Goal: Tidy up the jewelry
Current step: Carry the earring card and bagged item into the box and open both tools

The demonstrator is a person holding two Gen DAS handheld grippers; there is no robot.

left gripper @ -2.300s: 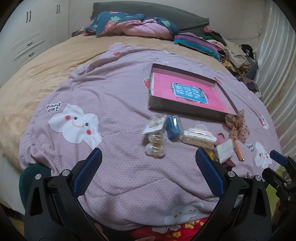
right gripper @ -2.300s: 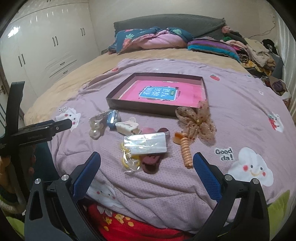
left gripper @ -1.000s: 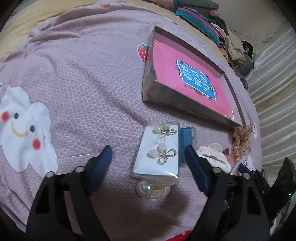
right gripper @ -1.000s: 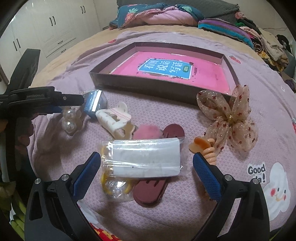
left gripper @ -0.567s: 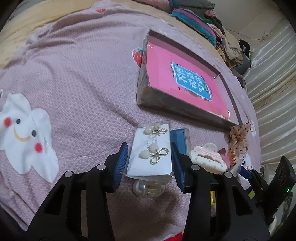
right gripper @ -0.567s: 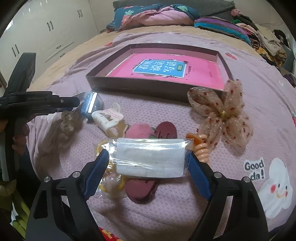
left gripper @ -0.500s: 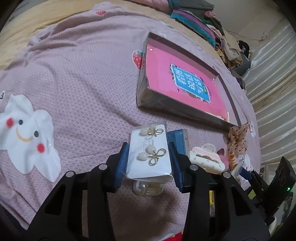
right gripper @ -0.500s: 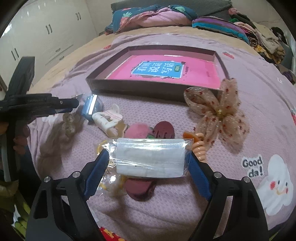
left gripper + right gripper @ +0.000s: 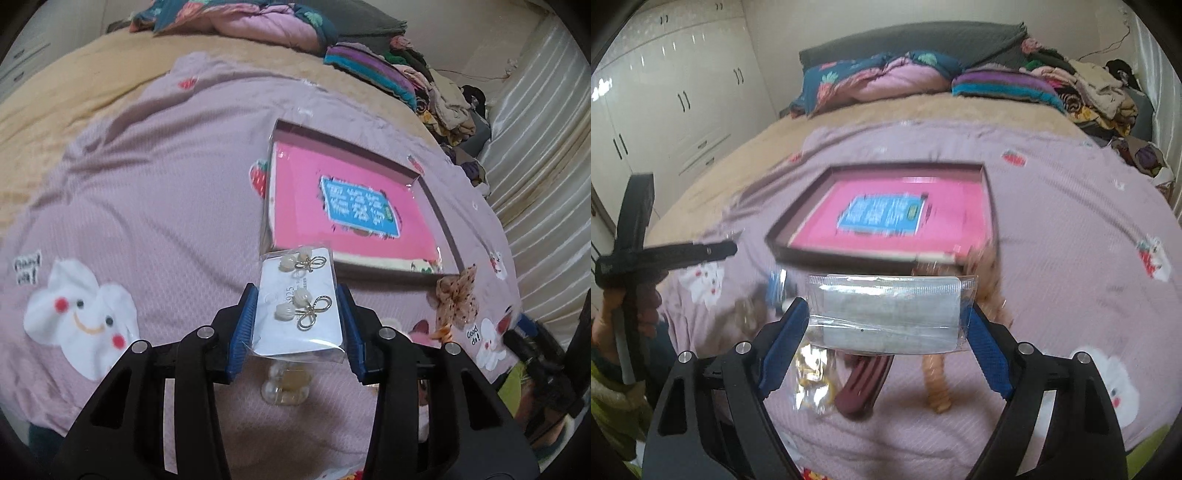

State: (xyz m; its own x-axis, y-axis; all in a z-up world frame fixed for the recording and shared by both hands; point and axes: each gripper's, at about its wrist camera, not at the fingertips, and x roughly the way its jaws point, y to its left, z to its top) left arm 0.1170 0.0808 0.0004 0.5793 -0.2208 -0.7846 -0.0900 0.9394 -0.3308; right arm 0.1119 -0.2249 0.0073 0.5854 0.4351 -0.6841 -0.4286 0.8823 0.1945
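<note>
- Bed [image 9: 92,122] under a lilac blanket [image 9: 155,206] fills both views, spreading out ahead of both sets of fingers.
- Dark-rimmed box [image 9: 441,225] with a pink floor and blue label lies on the blanket, ahead of both grippers; in the right view it is blurred [image 9: 798,225].
- Left gripper [image 9: 297,325]: its blue fingers [image 9: 245,325] pinch the earring card [image 9: 295,314] from both sides, lifted clear of the blanket, its far edge overlapping the box's near wall in the view.
- Right gripper [image 9: 884,336]: fingers [image 9: 783,343] clamp a clear packet [image 9: 886,314] by its two short ends, held up just short of the box.
- Spotted bow [image 9: 458,295] sits right of the left fingers, near the box's corner.
- Maroon clip [image 9: 864,384] and peach coil tie [image 9: 934,384] lie below the packet, between the right fingers.
- Yellow bands in a bag [image 9: 812,380] lie next to the maroon clip, by the left-hand finger.
- Pearl clip [image 9: 286,384] rests on the blanket directly under the earring card.
</note>
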